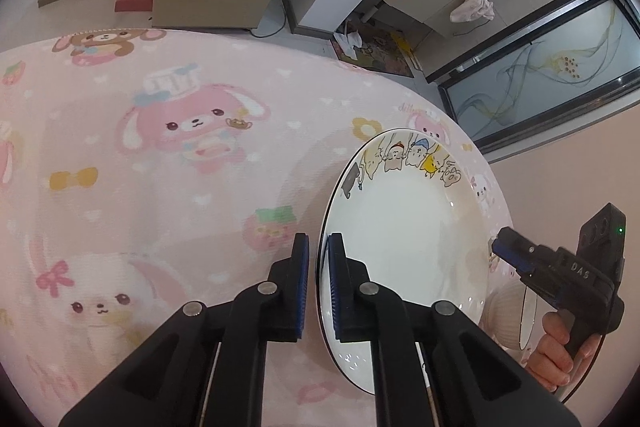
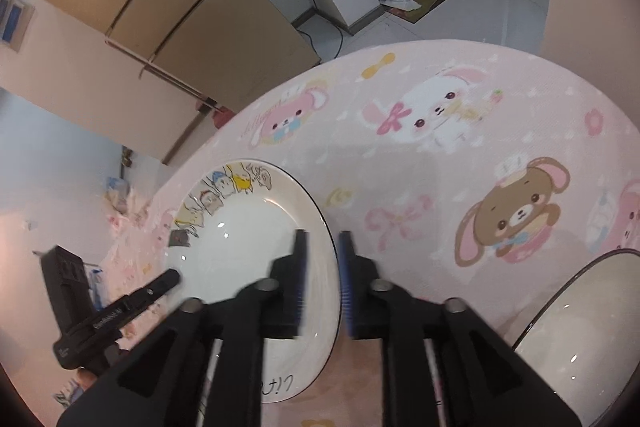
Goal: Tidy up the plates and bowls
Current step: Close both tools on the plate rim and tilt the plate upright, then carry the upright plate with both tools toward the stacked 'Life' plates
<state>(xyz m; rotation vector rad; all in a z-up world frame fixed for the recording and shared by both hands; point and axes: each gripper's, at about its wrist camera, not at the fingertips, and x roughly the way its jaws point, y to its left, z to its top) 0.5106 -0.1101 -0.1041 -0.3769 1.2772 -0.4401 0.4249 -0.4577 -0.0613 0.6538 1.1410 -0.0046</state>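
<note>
Left claw grasps the plate; right claw, marked "DAS", straddles it released.

I'm seeing the plate lying on the table between my grippers: left gripper straddling its left rim, right gripper straddling its right rim; a bowl sitting further right.

Both tools are matte black with blue ribbed pads, round silver pivot pins; right tool shows white "DAS" lettering.

White plate with cartoon-animal rim; pink tablecloth printed with bunnies, bears.
</note>
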